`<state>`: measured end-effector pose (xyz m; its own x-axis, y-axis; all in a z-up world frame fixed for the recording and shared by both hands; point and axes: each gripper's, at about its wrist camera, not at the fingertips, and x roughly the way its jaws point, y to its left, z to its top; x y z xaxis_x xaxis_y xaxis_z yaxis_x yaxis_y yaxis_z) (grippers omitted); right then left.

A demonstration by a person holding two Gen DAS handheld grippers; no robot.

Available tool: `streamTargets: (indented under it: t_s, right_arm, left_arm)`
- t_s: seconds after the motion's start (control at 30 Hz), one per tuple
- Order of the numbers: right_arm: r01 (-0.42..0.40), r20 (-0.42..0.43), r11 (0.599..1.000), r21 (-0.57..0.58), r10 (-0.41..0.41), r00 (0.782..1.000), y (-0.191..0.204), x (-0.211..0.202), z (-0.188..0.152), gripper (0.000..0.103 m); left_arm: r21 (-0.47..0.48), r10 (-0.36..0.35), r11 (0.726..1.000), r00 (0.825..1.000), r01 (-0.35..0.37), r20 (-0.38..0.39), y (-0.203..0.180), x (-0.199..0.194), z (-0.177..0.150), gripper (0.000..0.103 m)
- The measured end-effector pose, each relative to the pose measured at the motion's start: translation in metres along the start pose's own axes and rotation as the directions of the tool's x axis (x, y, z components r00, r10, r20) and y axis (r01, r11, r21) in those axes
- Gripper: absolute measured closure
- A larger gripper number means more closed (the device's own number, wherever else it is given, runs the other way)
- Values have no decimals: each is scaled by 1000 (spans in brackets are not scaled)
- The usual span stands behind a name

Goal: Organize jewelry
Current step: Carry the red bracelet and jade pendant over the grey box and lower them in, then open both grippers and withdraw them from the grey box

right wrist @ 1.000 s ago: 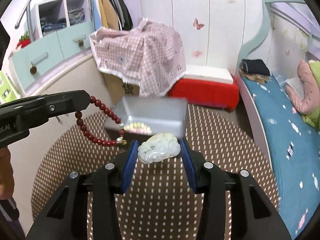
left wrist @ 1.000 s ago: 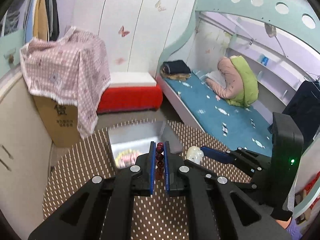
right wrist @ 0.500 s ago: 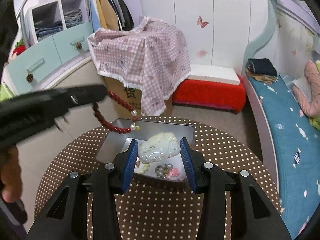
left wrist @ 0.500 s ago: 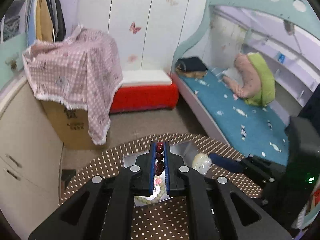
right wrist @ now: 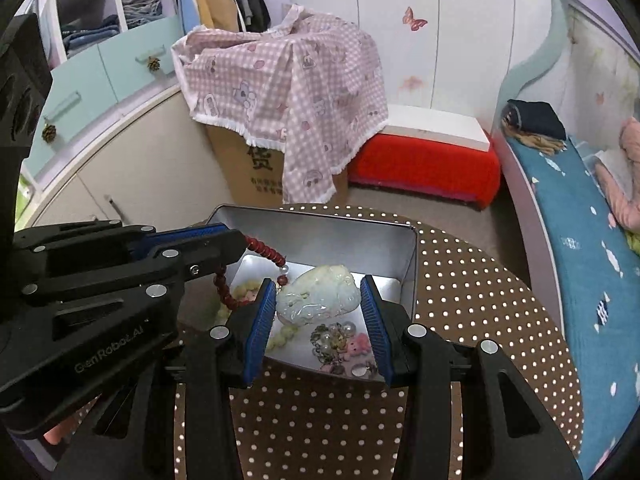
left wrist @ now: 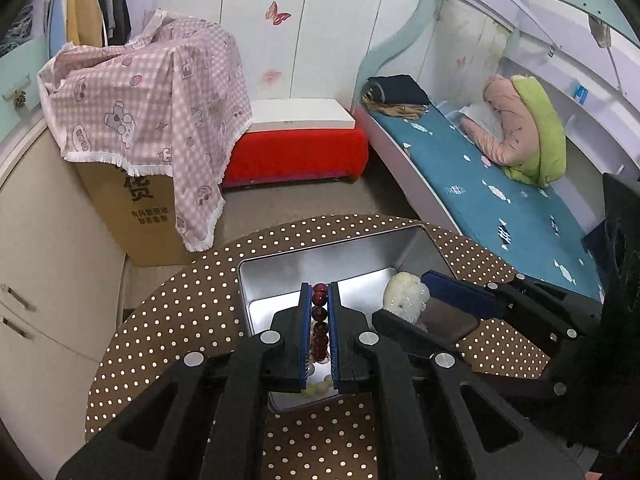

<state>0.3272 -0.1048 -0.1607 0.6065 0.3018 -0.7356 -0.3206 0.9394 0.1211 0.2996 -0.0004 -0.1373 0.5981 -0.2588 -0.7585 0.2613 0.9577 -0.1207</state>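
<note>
The left hand-held gripper [left wrist: 319, 330] was clenched on a dark red bead bracelet [right wrist: 264, 252], and the right hand-held gripper [right wrist: 318, 322] grasped a pale green jade carving [right wrist: 318, 294], both over the open metal tin [right wrist: 408, 256] on the polka-dot desk [right wrist: 480, 304]. The tin held pale bead strands [right wrist: 284, 334] and small trinkets [right wrist: 340, 338]. "GenRobot.AI" was printed on the left gripper's body.

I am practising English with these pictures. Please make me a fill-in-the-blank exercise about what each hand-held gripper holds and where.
1. The left hand-held gripper is shut on a string of dark ____ beads.
2. The right hand-held gripper holds a pale carved ____.
3. Both are above an open metal ____.

Missing words: red; pendant; box
</note>
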Motion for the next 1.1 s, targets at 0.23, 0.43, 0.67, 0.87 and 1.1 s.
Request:
streamTargets:
  t_s: [0.23,0.43,0.67,0.87,1.1]
  right_arm:
    - [-6,-5,1000,1,6,1000,-1,3,0,60]
    - [-11,-15,1000,8,11,1000,-2,6,-2,60]
    - [-17,-24,1000,20,17,1000,-1,9,-3,60]
    - [-21,-31,999,31,22,999,-2,10,-5,60]
    - [-26,-34,999,45,28,999,-3,10,-5,59]
  left_arm:
    - [-1,1,1000,1000,-1,-3,0,0,-2,96]
    - [-11,-4,1000,1000,4,-13,3,-2,-2,96]
    - [-21,0,1000,1000,0,-5,6,-5,-3,78]
    - [-31,-2,1000,1000,2,3,6,-8,-3,78]
    - [-41,1,999,1000,-1,8,8,-13,-4,78]
